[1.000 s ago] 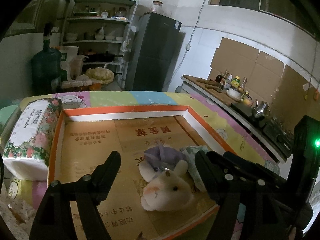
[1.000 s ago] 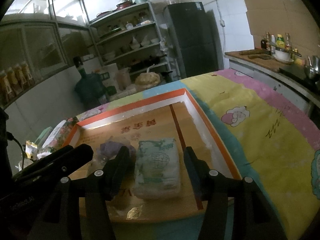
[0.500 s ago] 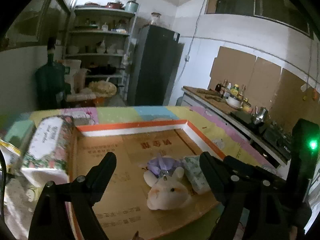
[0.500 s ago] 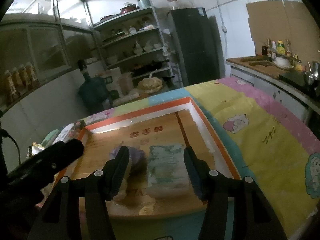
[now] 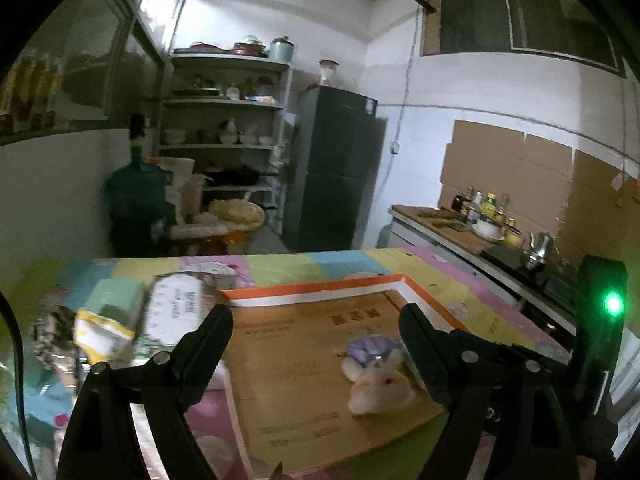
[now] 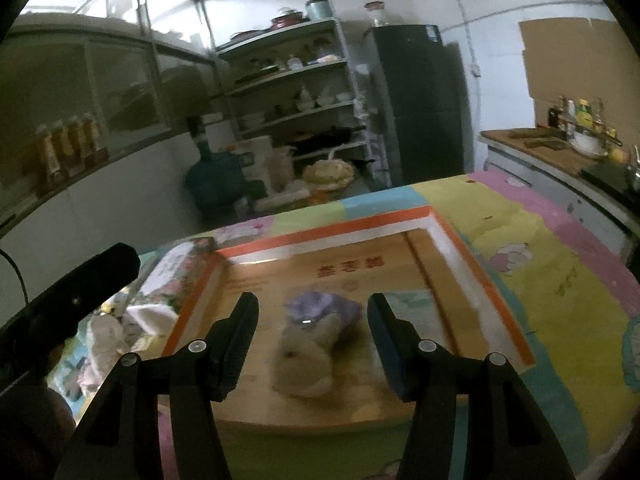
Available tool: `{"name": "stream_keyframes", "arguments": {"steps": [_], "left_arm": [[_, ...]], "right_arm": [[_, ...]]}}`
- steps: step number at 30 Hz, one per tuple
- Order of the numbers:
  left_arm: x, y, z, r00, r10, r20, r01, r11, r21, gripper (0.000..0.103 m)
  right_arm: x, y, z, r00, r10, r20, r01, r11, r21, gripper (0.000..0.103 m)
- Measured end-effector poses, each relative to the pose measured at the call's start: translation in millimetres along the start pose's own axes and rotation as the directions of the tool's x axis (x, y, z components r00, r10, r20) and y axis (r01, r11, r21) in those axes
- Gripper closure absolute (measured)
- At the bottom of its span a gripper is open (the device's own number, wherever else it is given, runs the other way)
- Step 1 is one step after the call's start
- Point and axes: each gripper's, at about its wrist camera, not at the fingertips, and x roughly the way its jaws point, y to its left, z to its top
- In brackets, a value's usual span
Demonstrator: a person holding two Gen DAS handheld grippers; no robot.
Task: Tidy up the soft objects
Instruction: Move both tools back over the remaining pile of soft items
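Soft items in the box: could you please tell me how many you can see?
2: a plush rabbit near the box's front edge, and a tissue pack beside it, partly hidden by the right gripper.

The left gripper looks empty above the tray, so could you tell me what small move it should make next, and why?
Probably swing the left gripper, jaws open and empty, toward the floral tissue pack lying outside the tray. The plush rabbit already lies inside the tray, so the pack seems the nearest soft item left out.

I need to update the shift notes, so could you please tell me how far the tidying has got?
Done: the white plush rabbit and pale tissue pack lie in the orange-rimmed cardboard tray. In hand: nothing; left gripper and right gripper are open. Left: the floral tissue pack beside the tray.
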Motion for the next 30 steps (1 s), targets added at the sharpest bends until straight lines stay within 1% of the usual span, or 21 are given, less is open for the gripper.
{"name": "stream_keyframes", "arguments": {"steps": [7, 14, 20, 25, 30], "left_arm": [[-24.1, 34.9, -0.4, 0.996, 0.081, 0.028, -0.080, 0.996, -0.031, 0.018], [-50.0, 85.3, -4.6, 0.984, 0.173, 0.043, -0.169, 0.981, -0.091, 0.018], [-72.1, 130.8, -14.0, 0.967, 0.250, 0.040, -0.242, 0.960, -0.138, 0.018], [-94.5, 167.3, -26.2, 0.951, 0.307, 0.039, -0.296, 0.938, -0.178, 0.018], [-118.0, 196.2, -43.5, 0.925, 0.379, 0.029, -0.363, 0.903, -0.230, 0.018]], "right_arm": [[4.0, 41.2, 1.3, 0.996, 0.085, -0.009, -0.086, 0.995, -0.049, 0.045], [14.2, 91.0, -2.6, 0.986, 0.162, -0.035, -0.165, 0.980, -0.110, 0.045], [23.9, 136.2, -5.8, 0.973, 0.223, -0.062, -0.230, 0.960, -0.159, 0.045], [28.0, 164.4, -11.8, 0.961, 0.264, -0.084, -0.276, 0.943, -0.186, 0.045], [33.5, 193.6, -19.6, 0.945, 0.305, -0.119, -0.324, 0.920, -0.221, 0.045]]}}
